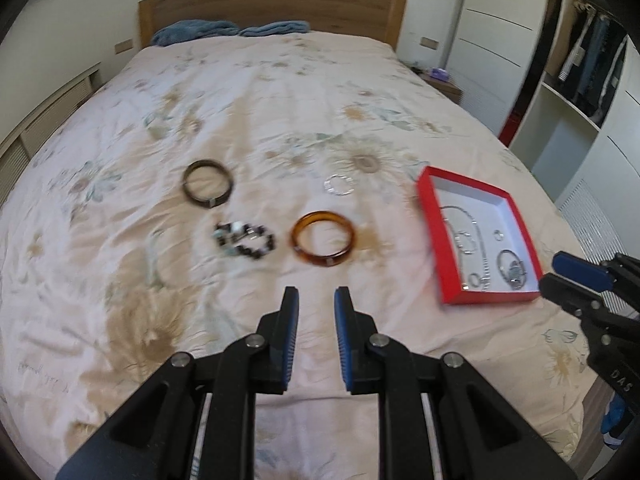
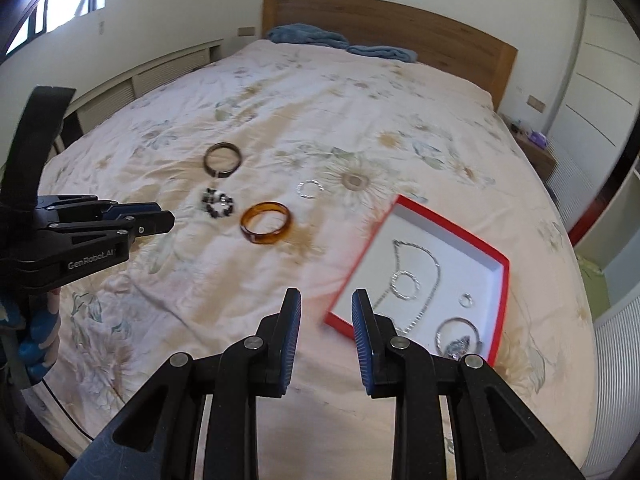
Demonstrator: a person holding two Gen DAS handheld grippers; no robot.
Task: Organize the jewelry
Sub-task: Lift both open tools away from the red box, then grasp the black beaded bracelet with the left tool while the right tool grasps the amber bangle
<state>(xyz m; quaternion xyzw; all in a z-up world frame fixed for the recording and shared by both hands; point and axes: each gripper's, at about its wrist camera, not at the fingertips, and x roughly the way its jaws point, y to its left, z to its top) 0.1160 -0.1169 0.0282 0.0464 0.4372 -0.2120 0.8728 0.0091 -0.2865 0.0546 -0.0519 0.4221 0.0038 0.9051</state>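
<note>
On the bed lie an amber bangle, a dark bangle, a black beaded bracelet and a thin silver ring bracelet. A red box at the right holds a silver chain and several silver rings. My left gripper is open and empty, a little short of the amber bangle. My right gripper is open and empty at the box's near left corner.
The floral bedspread covers the whole bed. Blue pillows lie against the wooden headboard. A nightstand and wardrobe shelves stand at the right; a low cabinet runs under the window at the left.
</note>
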